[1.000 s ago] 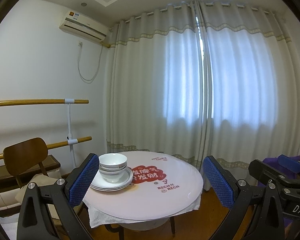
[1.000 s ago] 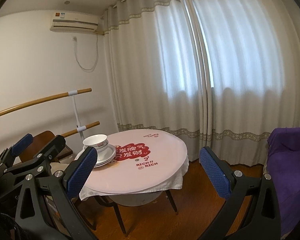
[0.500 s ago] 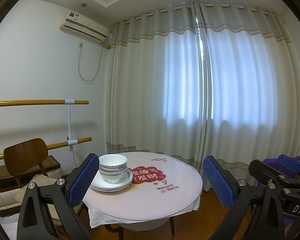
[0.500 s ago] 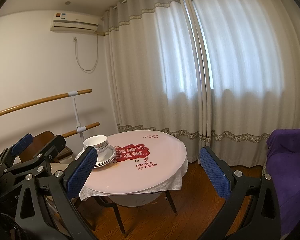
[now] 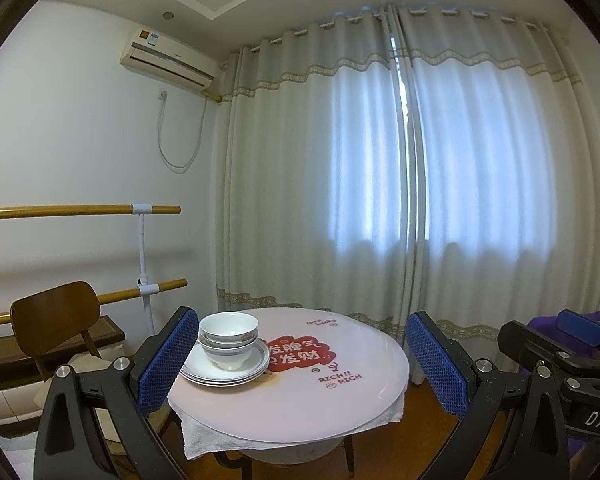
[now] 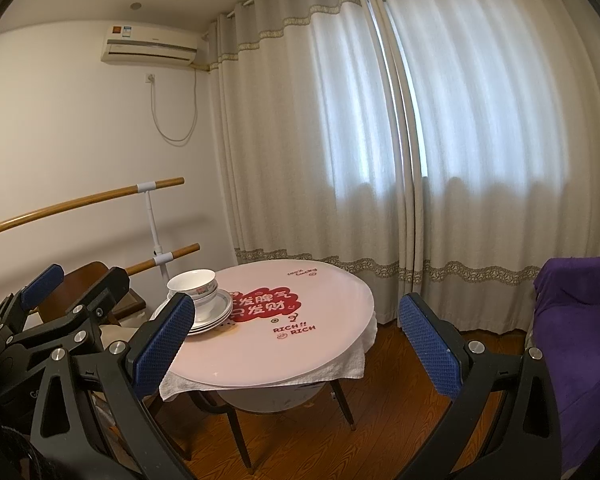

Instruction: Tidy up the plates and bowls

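— Where do the dishes sit?
— The stacked bowls (image 5: pixel 228 338) rest on the stacked plates (image 5: pixel 225 368), on the left part of the table (image 5: pixel 292 408), left of the printed patch (image 5: pixel 298 354) at its middle.
— And around the table?
— A chair (image 5: pixel 54 314) stands to its left, with wall rails (image 5: pixel 80 212) behind that. Curtains (image 5: pixel 400 184) hang behind the table, and an air conditioner (image 5: pixel 168 60) is mounted high on the left wall. A covered seat (image 6: pixel 576 320) lies to the right, well apart.
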